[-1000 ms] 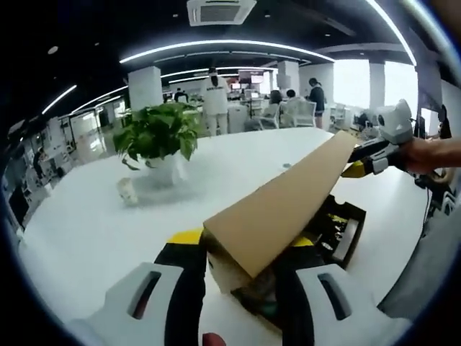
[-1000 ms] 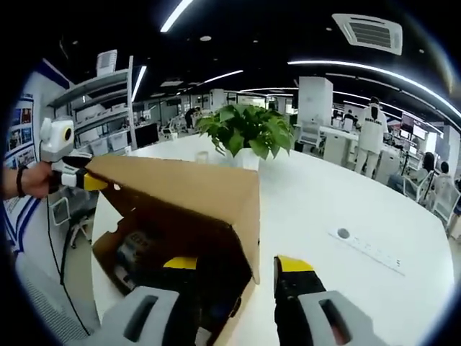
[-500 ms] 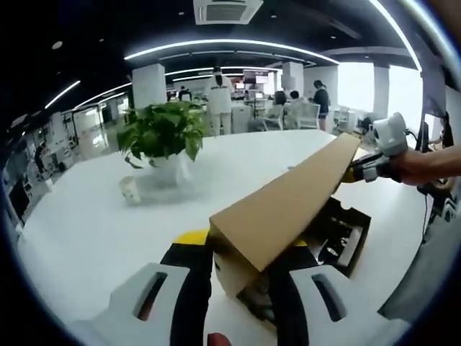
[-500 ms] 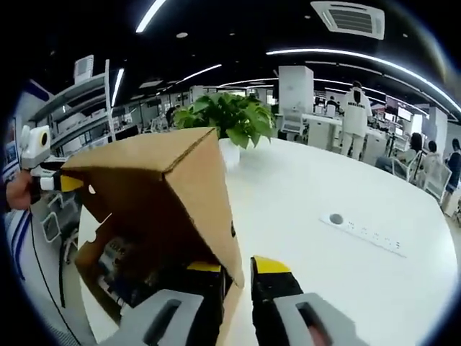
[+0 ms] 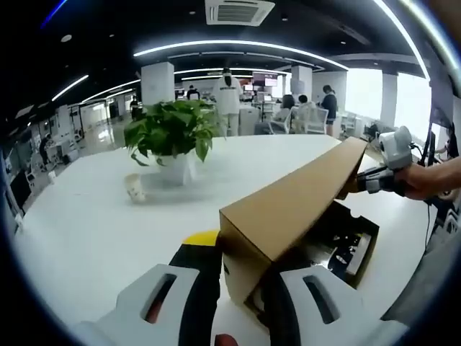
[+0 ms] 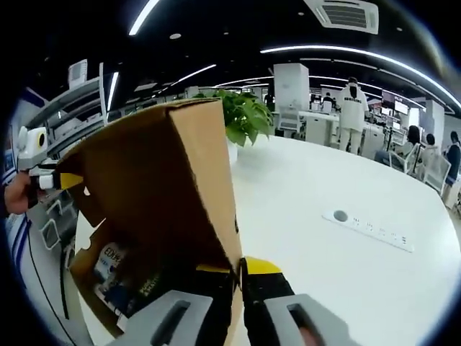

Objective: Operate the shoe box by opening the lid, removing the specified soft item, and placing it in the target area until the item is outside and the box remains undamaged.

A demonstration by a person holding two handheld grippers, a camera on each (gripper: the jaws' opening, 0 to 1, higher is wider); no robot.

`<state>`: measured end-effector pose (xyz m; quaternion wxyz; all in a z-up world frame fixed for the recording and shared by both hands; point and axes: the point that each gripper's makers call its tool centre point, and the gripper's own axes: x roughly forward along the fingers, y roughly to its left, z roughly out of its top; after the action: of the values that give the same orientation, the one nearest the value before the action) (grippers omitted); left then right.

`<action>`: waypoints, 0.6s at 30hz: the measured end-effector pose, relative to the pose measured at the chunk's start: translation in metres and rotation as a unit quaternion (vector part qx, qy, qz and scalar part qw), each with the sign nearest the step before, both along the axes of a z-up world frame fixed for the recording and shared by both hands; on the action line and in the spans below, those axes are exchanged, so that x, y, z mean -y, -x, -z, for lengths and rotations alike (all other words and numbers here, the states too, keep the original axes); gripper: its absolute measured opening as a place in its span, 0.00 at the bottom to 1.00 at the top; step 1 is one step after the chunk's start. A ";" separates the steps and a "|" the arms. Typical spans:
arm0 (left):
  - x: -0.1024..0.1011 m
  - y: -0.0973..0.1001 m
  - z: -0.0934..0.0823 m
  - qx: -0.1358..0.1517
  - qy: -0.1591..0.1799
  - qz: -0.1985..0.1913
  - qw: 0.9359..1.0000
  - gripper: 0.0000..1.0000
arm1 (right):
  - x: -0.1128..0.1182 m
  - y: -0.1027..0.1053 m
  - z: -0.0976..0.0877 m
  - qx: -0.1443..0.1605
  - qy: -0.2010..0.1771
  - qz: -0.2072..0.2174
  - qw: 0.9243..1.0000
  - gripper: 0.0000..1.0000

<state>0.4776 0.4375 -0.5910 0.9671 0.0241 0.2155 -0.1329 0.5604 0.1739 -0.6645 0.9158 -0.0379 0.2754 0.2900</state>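
Both grippers, left (image 5: 241, 268) and right (image 6: 239, 280), have jaws clamped on opposite corners of the raised cardboard lid (image 6: 155, 187) above the shoe box (image 5: 344, 241) on the white table (image 5: 94, 231).

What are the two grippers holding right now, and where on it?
Both hold the cardboard lid: the left gripper and right gripper each pinch its front edge at opposite corners.

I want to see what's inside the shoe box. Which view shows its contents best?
The right gripper view: it looks under the raised lid onto printed packaging in the shoe box. The left gripper view shows mostly the lid's outside and a dark corner of the box.
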 end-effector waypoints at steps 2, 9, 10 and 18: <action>-0.002 0.000 0.009 -0.012 -0.001 -0.005 1.000 0.17 | 0.000 -0.001 0.000 -0.001 -0.004 0.003 1.000 0.00; -0.007 0.001 0.032 -0.034 0.006 -0.015 0.999 0.16 | 0.001 -0.003 0.000 -0.004 -0.006 0.001 1.000 0.00; -0.007 0.002 0.034 -0.037 0.005 -0.017 0.999 0.16 | 0.001 -0.003 0.000 -0.004 -0.007 0.003 1.000 0.00; -0.015 0.013 0.060 -0.068 0.019 -0.034 0.997 0.13 | 0.000 -0.008 -0.002 0.001 -0.015 0.013 1.000 0.00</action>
<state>0.4645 0.4528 -0.6506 0.9545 -0.0108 0.2788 -0.1052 0.5680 0.1743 -0.6629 0.9203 -0.0206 0.2704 0.2819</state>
